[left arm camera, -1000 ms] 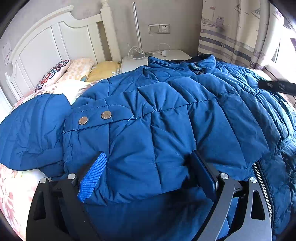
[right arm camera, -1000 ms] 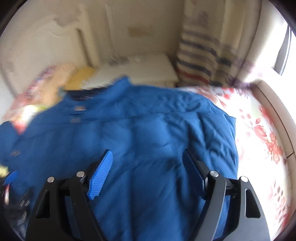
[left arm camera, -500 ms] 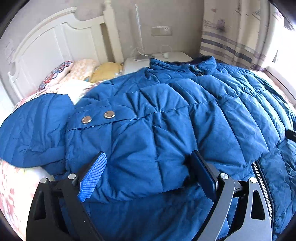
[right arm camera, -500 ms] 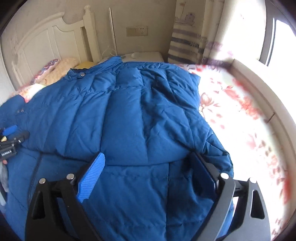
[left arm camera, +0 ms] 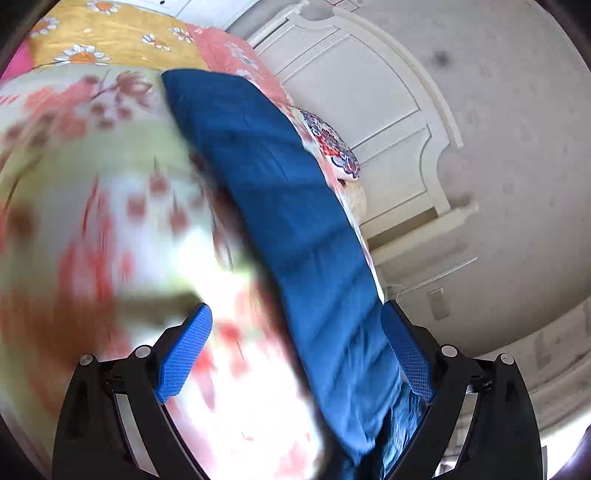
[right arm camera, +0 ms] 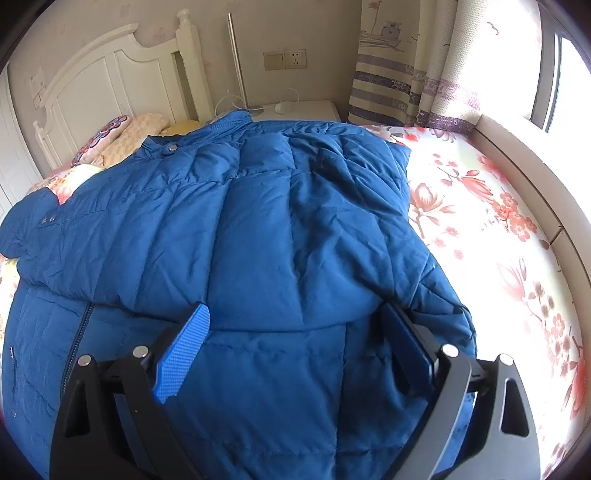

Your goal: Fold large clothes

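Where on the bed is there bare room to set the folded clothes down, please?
The free patch is the floral bedsheet, between the blue quilted puffer jacket and the pale window ledge. The headboard end is crowded with patterned pillows, and the jacket fills the middle.

We see a white panelled headboard [right arm camera: 107, 77] against a beige wall [right arm camera: 321, 26] | double wall socket [right arm camera: 285, 59] above a white bedside table [right arm camera: 306, 110] | striped, boat-printed curtain [right arm camera: 388, 66] beside a bright window [right arm camera: 565, 70] | floral bedsheet [right arm camera: 491, 221] in strong daylight | patterned pillows [right arm camera: 122, 136] by the headboard
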A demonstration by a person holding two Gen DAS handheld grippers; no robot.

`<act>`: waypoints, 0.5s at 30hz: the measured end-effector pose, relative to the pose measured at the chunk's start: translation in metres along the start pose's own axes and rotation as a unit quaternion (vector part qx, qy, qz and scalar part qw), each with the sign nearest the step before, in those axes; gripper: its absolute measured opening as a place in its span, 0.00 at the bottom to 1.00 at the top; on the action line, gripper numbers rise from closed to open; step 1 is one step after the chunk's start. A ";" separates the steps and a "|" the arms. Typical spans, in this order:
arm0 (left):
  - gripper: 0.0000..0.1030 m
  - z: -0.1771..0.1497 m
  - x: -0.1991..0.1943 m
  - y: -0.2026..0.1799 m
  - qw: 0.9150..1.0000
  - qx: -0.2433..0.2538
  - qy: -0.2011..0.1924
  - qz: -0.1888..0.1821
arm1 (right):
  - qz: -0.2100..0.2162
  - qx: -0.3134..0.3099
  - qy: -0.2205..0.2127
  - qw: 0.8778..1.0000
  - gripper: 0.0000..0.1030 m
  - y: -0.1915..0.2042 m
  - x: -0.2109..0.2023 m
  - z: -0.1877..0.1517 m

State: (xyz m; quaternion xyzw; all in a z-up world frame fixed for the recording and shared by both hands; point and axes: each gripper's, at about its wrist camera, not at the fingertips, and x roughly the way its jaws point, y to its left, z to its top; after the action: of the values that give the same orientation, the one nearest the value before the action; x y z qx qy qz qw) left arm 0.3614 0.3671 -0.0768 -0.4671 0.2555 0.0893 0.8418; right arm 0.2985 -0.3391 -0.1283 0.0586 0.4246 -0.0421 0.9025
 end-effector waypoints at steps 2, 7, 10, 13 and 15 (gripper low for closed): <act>0.84 0.016 0.011 -0.002 1.000 0.019 0.005 0.001 | 0.000 0.000 0.000 1.000 0.91 -0.001 0.000 0.000; 0.07 0.011 0.023 -0.028 0.997 0.070 -0.010 0.007 | 0.002 0.001 -0.001 1.000 0.91 -0.001 0.000 0.001; 0.05 -0.035 0.001 -0.086 0.984 0.168 -0.036 -0.037 | 0.004 0.002 -0.001 1.000 0.91 -0.001 0.000 0.000; 0.05 -0.114 -0.022 -0.164 0.952 0.279 -0.014 -0.127 | 0.004 0.003 -0.001 1.000 0.91 0.000 -0.001 0.000; 0.05 -0.180 -0.028 -0.215 0.915 0.365 0.020 -0.171 | 0.007 0.005 -0.002 1.000 0.91 0.000 -0.001 -0.001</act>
State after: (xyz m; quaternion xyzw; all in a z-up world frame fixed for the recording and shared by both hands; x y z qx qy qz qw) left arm 0.3584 0.1025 0.0187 -0.1655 0.2032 -0.1651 0.9508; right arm 0.2972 -0.3394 -0.1285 0.0665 0.4220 -0.0378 0.9034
